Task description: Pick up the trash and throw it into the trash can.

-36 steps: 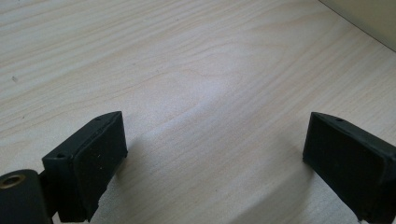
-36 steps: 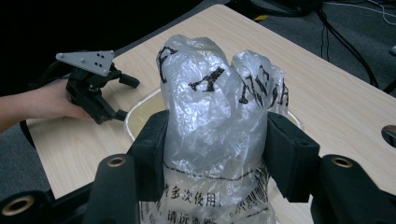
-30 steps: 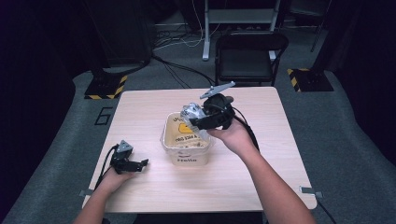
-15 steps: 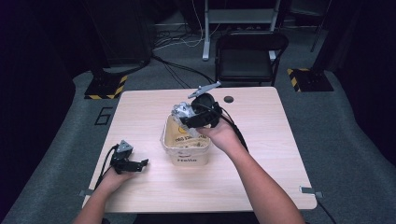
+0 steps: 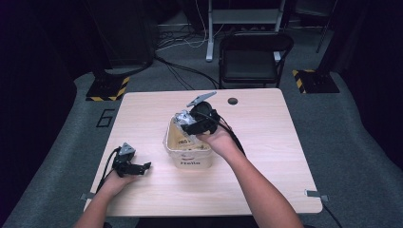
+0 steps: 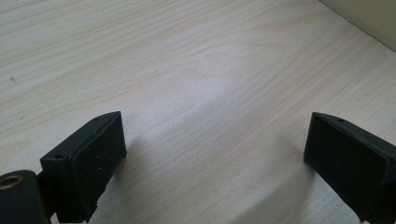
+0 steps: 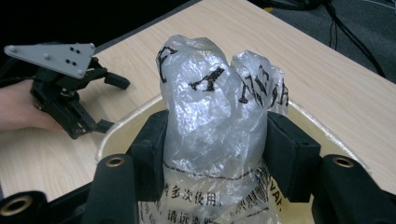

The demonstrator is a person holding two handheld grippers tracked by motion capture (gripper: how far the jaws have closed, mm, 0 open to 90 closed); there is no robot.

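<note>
A crumpled clear plastic bag with black printed lettering (image 7: 219,116) stands bunched upward out of a cream-coloured round plastic tub (image 5: 187,147), which sits near the middle of the pale wood-grain bench (image 5: 266,137). The tub carries dark print on its side in the high view, too small to read.

The right tongs (image 5: 186,124) are held over the tub by the person's right hand (image 5: 219,141), whose forearm reaches in from the bottom edge. In the right gripper view (image 7: 215,140) the two black jaws are closed on the bag from either side, pinching its neck so that the film bulges above them in two lobes. A row of printed characters runs across the bag just below the jaws. A grey three-cornered plate tilts up from the top of this gripper.

The left tongs (image 5: 142,167) lie low at the near left of the bench, well apart from the tub, held by the person's left hand (image 5: 114,180). In the left gripper view (image 6: 215,158) their jaws are spread wide with nothing but bare wood between them.

Beyond the bench stands a black folding chair (image 5: 254,59) on grey floor
</note>
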